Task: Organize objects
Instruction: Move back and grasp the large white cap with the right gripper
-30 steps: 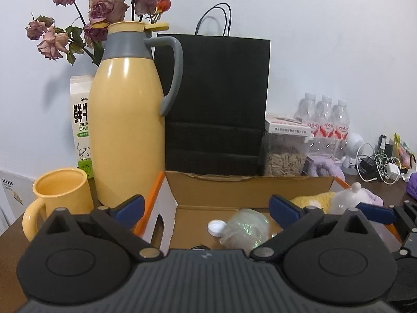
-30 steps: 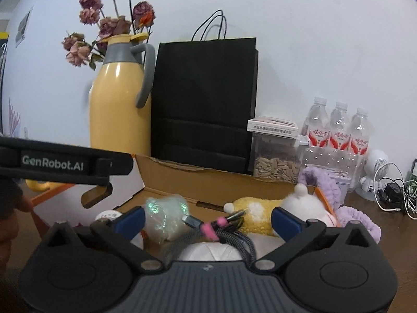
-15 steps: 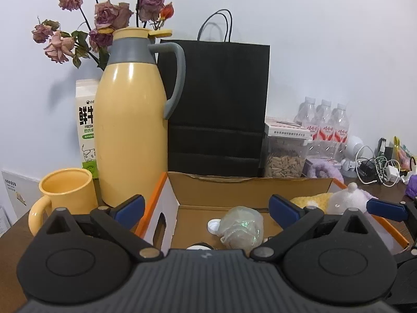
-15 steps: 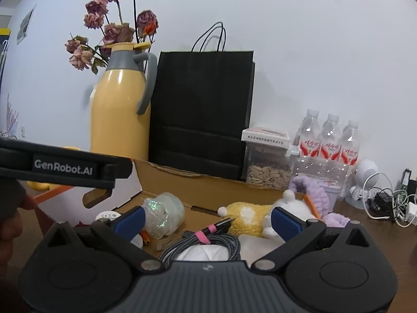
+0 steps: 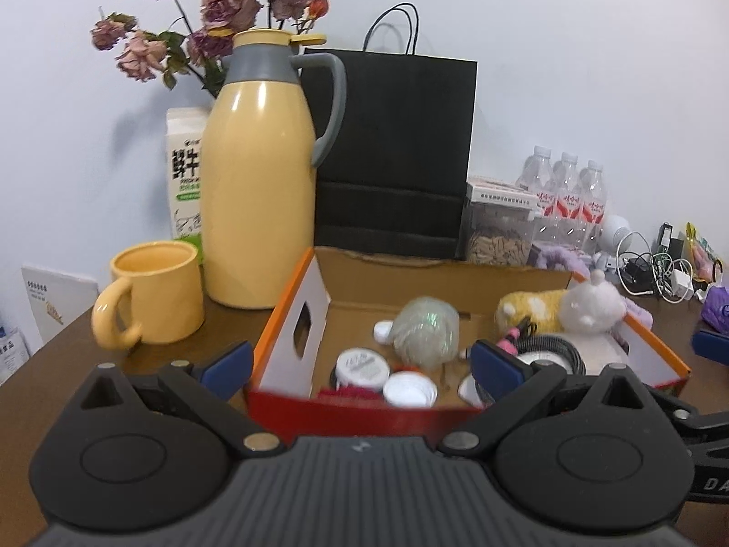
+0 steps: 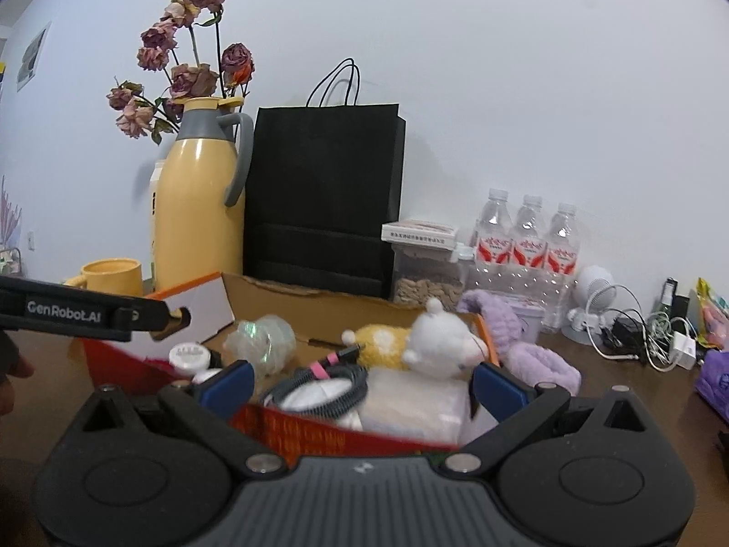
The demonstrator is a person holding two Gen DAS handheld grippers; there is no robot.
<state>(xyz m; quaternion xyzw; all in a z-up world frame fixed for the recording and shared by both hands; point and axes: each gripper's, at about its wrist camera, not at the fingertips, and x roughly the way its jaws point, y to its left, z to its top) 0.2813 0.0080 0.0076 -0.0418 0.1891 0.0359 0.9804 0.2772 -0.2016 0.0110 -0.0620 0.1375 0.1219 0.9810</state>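
- The left tool (image 5: 360, 360) stands wide open with nothing between its blue pads, hovering at the near red wall of the cardboard box (image 5: 360, 410).
- The right tool (image 6: 362, 380) is likewise spread wide and empty, poised over the right near part of the same box (image 6: 319, 433); the left tool's black body (image 6: 82, 310) crosses the left edge of this view.
- Inside the box, from the left wrist view: a round white tin (image 5: 363, 363) and a white lid (image 5: 409, 388) near the front, a crumpled clear iridescent wrapper (image 5: 426, 335) behind them, and a coiled dark cable with a pink tie (image 5: 546, 348) to the right.
- A yellow-and-white plush toy (image 5: 569, 307) lies along the right back part of the box; from the right wrist view it rests just behind a clear plastic packet (image 6: 414, 403).
- A purple fluffy item (image 6: 519, 342) sits on the desk (image 5: 59, 364) just outside the box's right wall.
- Left of the box stand a yellow mug (image 5: 155, 296) and a tall yellow thermos jug (image 5: 259, 200), with a milk carton (image 5: 184, 173) and dried roses (image 5: 218, 13) behind.
- Behind the box are a black paper bag (image 5: 396, 150), a clear container of seeds (image 5: 499, 228) and three water bottles (image 5: 567, 191); tangled chargers and cables (image 5: 656, 269) lie far right.
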